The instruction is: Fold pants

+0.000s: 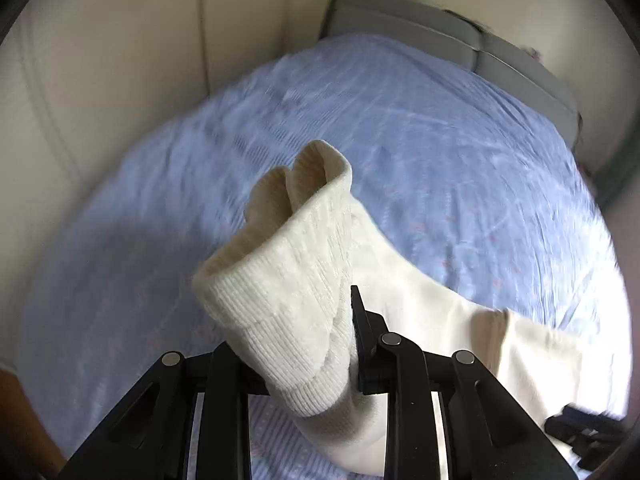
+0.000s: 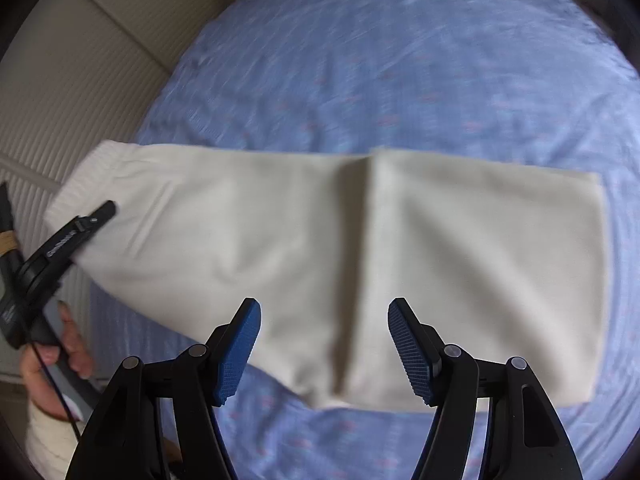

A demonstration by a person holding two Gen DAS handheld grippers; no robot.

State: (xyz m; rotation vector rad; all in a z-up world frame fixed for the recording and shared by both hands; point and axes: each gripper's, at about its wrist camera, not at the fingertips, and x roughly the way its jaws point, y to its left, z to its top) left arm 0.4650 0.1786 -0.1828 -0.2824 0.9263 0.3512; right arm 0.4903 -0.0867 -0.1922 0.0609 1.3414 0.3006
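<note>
The left gripper is clamped on the ribbed waistband end of the cream pants and holds that end up above the blue bed sheet. The right gripper hangs with its blue fingers wide apart and holding nothing, just above the pants. The pants lie across the sheet with a crease in the middle, and beige cushions are beside the bed.
</note>
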